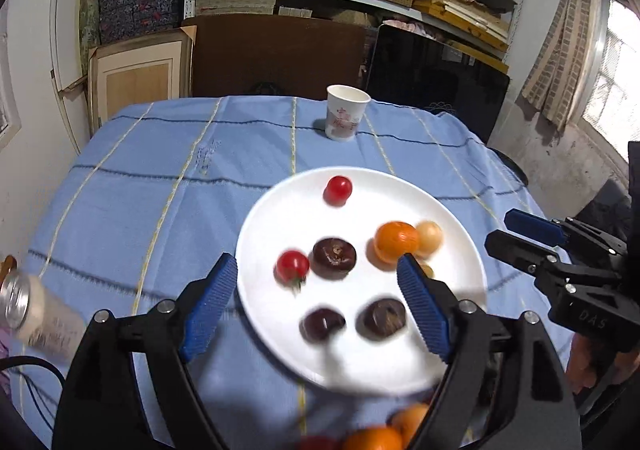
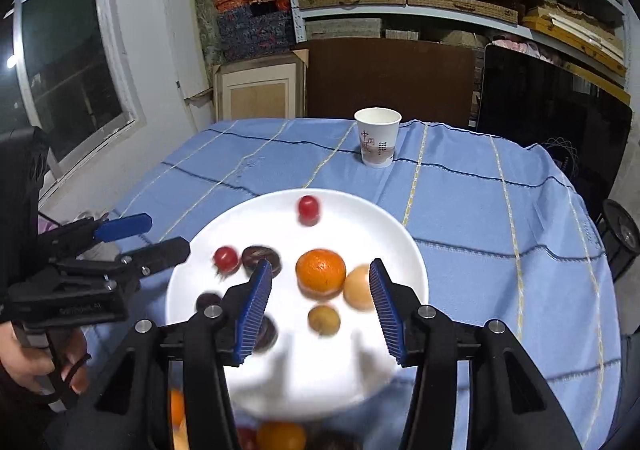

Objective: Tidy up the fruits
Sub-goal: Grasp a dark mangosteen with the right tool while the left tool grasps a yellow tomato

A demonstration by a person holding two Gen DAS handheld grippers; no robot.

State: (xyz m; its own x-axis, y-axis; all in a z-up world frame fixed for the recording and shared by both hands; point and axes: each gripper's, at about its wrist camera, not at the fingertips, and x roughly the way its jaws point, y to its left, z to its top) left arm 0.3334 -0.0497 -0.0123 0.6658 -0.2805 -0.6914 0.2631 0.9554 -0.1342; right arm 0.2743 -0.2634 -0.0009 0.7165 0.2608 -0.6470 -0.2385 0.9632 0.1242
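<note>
A white plate (image 1: pixel 280 234) (image 2: pixel 392 234) lies on the blue tablecloth and holds several fruits: an orange (image 1: pixel 395 242) (image 2: pixel 321 268), two cherry tomatoes (image 1: pixel 338 189) (image 1: pixel 292 266), three dark chestnut-like fruits (image 1: pixel 334 258) and two pale tan fruits (image 2: pixel 358 286) (image 2: pixel 324 318). My left gripper (image 1: pixel 316 298) is open and empty above the plate's near side. My right gripper (image 2: pixel 320 310) is open and empty above the plate, its fingers either side of the orange and tan fruits. More oranges (image 1: pixel 372 438) (image 2: pixel 280 436) lie below the plate's near edge, partly hidden.
A paper cup (image 1: pixel 345 117) (image 2: pixel 377 137) stands at the table's far side. A tilted can or bottle (image 1: pixel 36 314) lies at the table's left edge. Shelves of boxes, a brown board and a dark screen stand behind the table.
</note>
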